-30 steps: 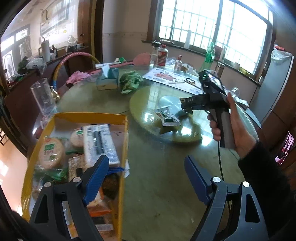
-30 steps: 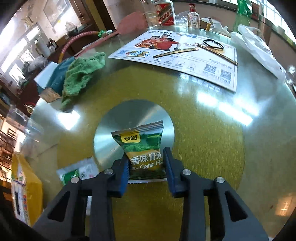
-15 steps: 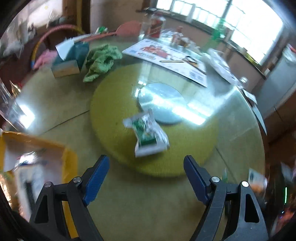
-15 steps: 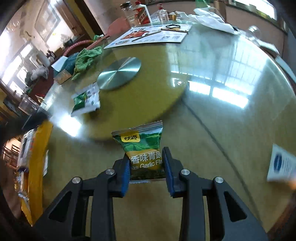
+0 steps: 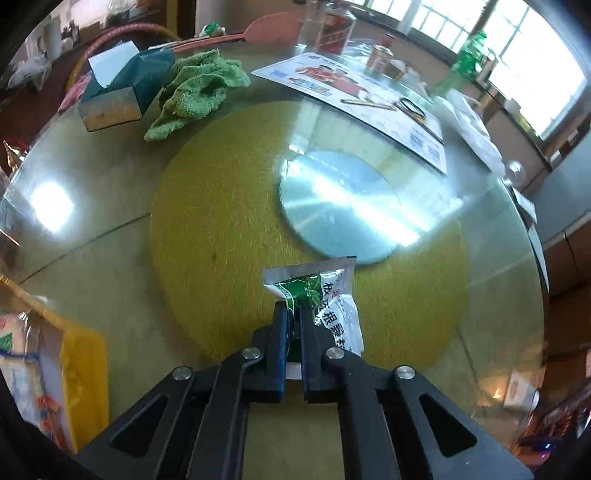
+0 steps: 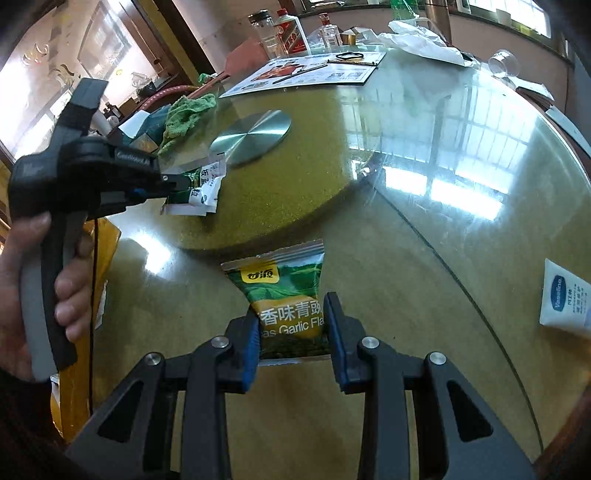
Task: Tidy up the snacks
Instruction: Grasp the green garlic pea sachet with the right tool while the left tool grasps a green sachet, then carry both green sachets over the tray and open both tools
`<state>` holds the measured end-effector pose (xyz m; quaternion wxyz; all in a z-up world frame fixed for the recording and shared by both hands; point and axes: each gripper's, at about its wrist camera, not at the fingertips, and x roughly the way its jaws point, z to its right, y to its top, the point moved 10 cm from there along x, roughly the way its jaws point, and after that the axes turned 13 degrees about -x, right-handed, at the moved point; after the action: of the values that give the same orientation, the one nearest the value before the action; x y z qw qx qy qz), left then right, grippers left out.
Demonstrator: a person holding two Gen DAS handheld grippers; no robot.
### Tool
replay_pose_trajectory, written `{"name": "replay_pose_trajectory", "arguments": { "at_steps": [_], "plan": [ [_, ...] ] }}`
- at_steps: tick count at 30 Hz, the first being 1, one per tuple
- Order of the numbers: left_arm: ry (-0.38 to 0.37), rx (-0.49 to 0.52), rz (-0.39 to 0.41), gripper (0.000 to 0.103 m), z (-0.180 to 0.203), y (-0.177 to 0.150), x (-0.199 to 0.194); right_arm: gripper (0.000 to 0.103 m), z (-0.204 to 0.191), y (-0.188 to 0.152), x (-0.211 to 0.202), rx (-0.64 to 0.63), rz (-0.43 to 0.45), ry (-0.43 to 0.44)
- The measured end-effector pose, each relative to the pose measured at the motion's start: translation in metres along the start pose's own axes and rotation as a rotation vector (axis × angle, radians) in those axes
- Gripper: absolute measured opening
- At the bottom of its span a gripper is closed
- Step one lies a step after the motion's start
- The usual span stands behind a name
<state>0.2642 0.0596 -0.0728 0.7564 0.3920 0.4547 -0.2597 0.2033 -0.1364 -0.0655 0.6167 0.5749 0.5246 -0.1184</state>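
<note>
In the left wrist view my left gripper [image 5: 291, 314] has its jaws closing onto the near edge of a green-and-white snack packet [image 5: 332, 295], and the pads pinch it. The packet lies on the yellow-green turntable [image 5: 221, 221]. The right wrist view shows the same left gripper [image 6: 177, 184] with that packet [image 6: 201, 188], held by a hand. My right gripper [image 6: 291, 310] is shut on a green garlic pea packet [image 6: 284, 288] above the glass table, near the turntable's rim. A yellow box [image 5: 81, 369] with several snacks stands at the left edge.
A tissue box [image 5: 118, 88] and a green cloth [image 5: 199, 88] lie at the far left. A metal disc [image 5: 340, 210] marks the turntable's centre. Behind it are a poster [image 5: 351, 88] and bottles [image 5: 334, 29]. A Vaseline tube [image 6: 565, 299] lies at the right.
My left gripper moved from above the yellow box to the packet on the turntable and closed on it. My right gripper carried the pea packet off the turntable towards the table's near edge.
</note>
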Motion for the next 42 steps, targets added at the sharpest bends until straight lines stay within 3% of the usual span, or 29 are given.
{"name": "replay_pose_trajectory", "arguments": {
  "at_steps": [3, 9, 15, 17, 20, 24, 28, 33, 34, 37, 39, 40, 42],
  "plan": [
    [-0.038, 0.032, 0.012, 0.001, -0.001, -0.023, -0.020, 0.033, -0.004, -0.007, -0.004, -0.011, -0.004, -0.006],
    [-0.158, 0.067, 0.060, 0.000, -0.020, -0.099, -0.099, 0.032, -0.021, -0.016, -0.011, -0.023, -0.001, 0.026],
    [-0.238, 0.021, 0.137, 0.000, -0.067, -0.133, -0.179, 0.032, -0.098, -0.017, -0.043, -0.152, 0.060, 0.136],
    [-0.224, -0.001, 0.178, 0.000, -0.091, -0.132, -0.202, 0.032, -0.133, -0.016, -0.054, -0.196, 0.079, 0.209],
    [-0.141, -0.051, 0.255, 0.000, -0.144, -0.125, -0.227, 0.032, -0.190, -0.016, -0.065, -0.289, 0.091, 0.303],
    [-0.058, -0.113, 0.264, 0.001, -0.199, -0.125, -0.226, 0.032, -0.264, -0.028, -0.056, -0.401, 0.034, 0.424],
    [-0.023, -0.166, 0.234, 0.001, -0.233, -0.129, -0.212, 0.032, -0.318, -0.047, -0.034, -0.512, -0.038, 0.452],
    [0.021, -0.182, 0.246, 0.004, -0.253, -0.133, -0.208, 0.034, -0.337, -0.056, -0.014, -0.543, -0.096, 0.423],
    [0.018, -0.182, 0.248, 0.006, -0.253, -0.132, -0.208, 0.035, -0.335, -0.056, -0.012, -0.532, -0.105, 0.419],
    [0.054, -0.150, 0.289, 0.038, -0.252, -0.132, -0.213, 0.056, -0.329, -0.051, -0.013, -0.499, -0.105, 0.432],
    [0.080, -0.117, 0.358, 0.074, -0.249, -0.130, -0.225, 0.061, -0.323, -0.044, -0.021, -0.471, -0.074, 0.435],
    [0.089, -0.103, 0.402, 0.079, -0.246, -0.128, -0.231, 0.065, -0.322, -0.040, -0.024, -0.469, -0.061, 0.434],
    [0.108, -0.101, 0.443, 0.081, -0.243, -0.128, -0.234, 0.071, -0.318, -0.036, -0.036, -0.462, -0.021, 0.416]
  ]
}}
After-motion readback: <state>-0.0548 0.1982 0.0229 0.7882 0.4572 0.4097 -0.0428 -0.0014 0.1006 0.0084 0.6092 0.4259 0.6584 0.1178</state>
